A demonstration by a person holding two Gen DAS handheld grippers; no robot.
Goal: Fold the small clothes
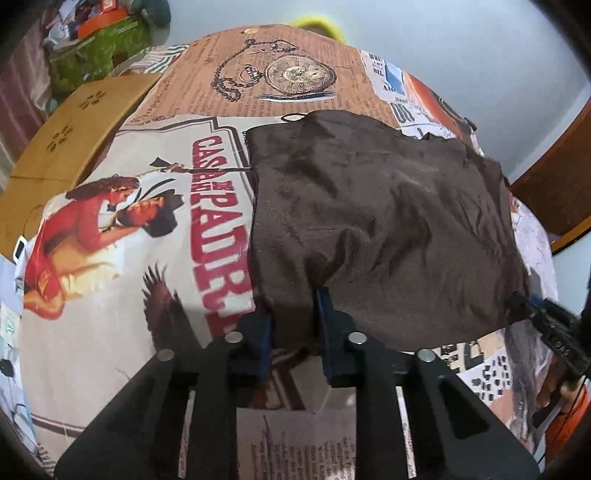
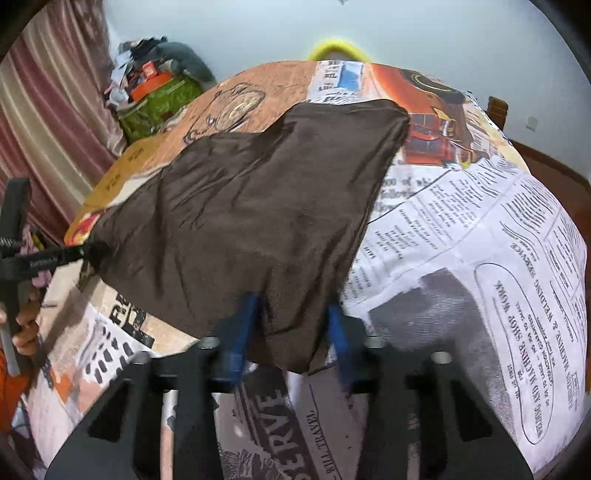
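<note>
Two grippers have hold of one dark brown garment point(image 1: 376, 229), which lies spread over a table draped in a printed cloth point(image 1: 122, 295).

In the left wrist view, the left gripper point(image 1: 295, 325) sits at 6 o'clock, its blue-padded fingers point(image 1: 325, 314) only part open, with the near hem of the garment bunched between them. The right gripper point(image 1: 546, 321) shows at 4 o'clock, at the garment's near right corner.

In the right wrist view, the right gripper point(image 2: 291, 332) stands at 6 o'clock, its blue fingers point(image 2: 236, 336) set fairly wide, with a fold of the brown fabric hanging down between them; whether the pads press on it I cannot tell. The left gripper point(image 2: 77, 254) comes in at 9 o'clock, touching the garment's corner, with a hand point(image 2: 26, 325) on its handle below.

The cloth is a collage of vintage posters and newsprint: a pocket watch point(image 1: 295, 74) at 12 o'clock, a couple in red at 9 o'clock and red lettering beside the garment. A tan wooden stool point(image 1: 70, 144) stands at 10 o'clock past the table edge. Behind it is a green bag point(image 2: 155, 107) heaped with clutter, next to a striped pink curtain point(image 2: 55, 110). The wall point(image 2: 258, 29) is pale blue.
</note>
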